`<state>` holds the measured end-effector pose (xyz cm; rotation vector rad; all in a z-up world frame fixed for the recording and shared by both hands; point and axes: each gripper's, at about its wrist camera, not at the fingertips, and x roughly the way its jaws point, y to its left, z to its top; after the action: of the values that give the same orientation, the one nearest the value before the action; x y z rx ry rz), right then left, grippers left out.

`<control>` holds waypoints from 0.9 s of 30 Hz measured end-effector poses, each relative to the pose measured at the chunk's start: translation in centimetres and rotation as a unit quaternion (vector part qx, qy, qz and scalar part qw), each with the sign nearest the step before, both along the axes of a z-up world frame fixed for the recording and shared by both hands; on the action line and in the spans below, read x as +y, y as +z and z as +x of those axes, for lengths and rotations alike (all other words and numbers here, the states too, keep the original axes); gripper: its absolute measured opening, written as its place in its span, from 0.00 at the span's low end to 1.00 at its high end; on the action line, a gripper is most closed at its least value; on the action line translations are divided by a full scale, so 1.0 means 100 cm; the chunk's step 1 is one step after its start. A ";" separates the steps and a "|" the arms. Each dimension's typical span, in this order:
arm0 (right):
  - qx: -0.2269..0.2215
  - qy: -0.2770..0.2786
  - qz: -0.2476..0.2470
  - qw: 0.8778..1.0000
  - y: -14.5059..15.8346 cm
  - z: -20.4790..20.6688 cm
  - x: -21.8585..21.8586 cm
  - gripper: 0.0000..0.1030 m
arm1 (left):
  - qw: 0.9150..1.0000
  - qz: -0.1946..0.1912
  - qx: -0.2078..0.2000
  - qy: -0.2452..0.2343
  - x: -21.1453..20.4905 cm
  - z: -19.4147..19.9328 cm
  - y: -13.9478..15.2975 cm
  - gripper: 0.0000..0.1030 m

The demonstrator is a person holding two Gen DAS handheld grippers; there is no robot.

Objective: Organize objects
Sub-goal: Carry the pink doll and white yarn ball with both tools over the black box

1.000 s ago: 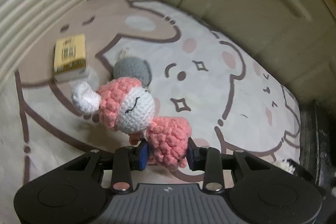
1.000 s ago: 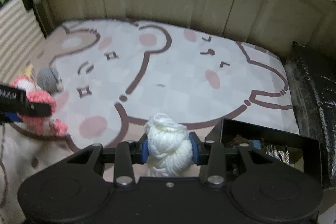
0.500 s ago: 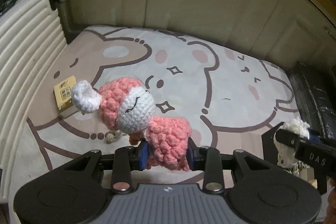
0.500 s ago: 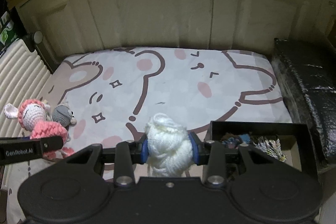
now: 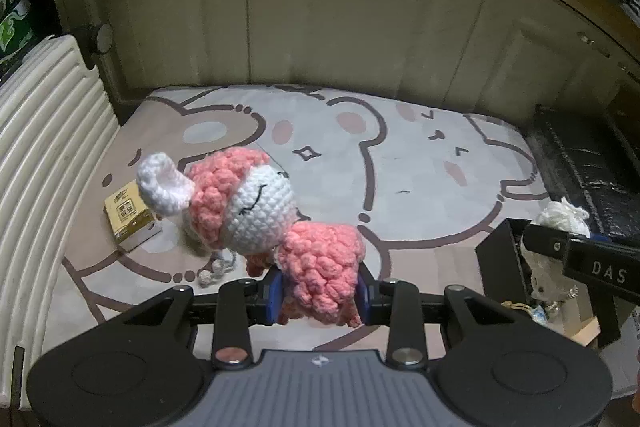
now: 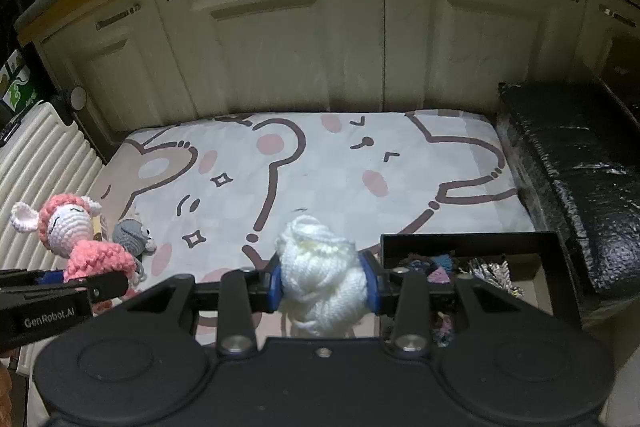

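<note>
The left gripper (image 5: 319, 293) is clamped on the pink crochet doll (image 5: 276, 219), lifted clear of the cartoon mat (image 5: 420, 163); the right gripper (image 6: 323, 285) squeezes a white yarn bundle (image 6: 320, 267) beside the black box (image 6: 472, 241) (trinkets inside); a grey crochet toy (image 6: 130, 235) lies on the mat.

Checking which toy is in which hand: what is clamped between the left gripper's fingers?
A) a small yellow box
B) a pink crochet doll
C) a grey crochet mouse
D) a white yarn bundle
B: the left gripper pinches the pink crochet doll by its body.
</note>
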<state>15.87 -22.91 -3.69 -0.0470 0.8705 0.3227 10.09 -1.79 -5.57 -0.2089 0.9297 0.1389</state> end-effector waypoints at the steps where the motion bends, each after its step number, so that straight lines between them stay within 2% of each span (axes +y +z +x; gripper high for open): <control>1: -0.001 -0.001 0.000 1.000 0.001 -0.001 -0.001 0.39 | 1.000 0.000 -0.001 -0.002 -0.002 -0.001 0.001 0.35; 12: -0.018 -0.019 -0.003 1.000 0.011 -0.006 -0.026 0.39 | 0.999 -0.007 -0.016 -0.027 -0.030 0.002 0.011 0.35; 27: -0.023 -0.074 0.007 0.997 0.012 -0.003 -0.091 0.39 | 0.996 -0.031 -0.023 -0.086 -0.091 0.017 0.015 0.35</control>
<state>15.54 -32.04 -2.45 0.0232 0.8211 0.1875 11.84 -10.90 -4.08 -0.1873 0.9015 -0.0526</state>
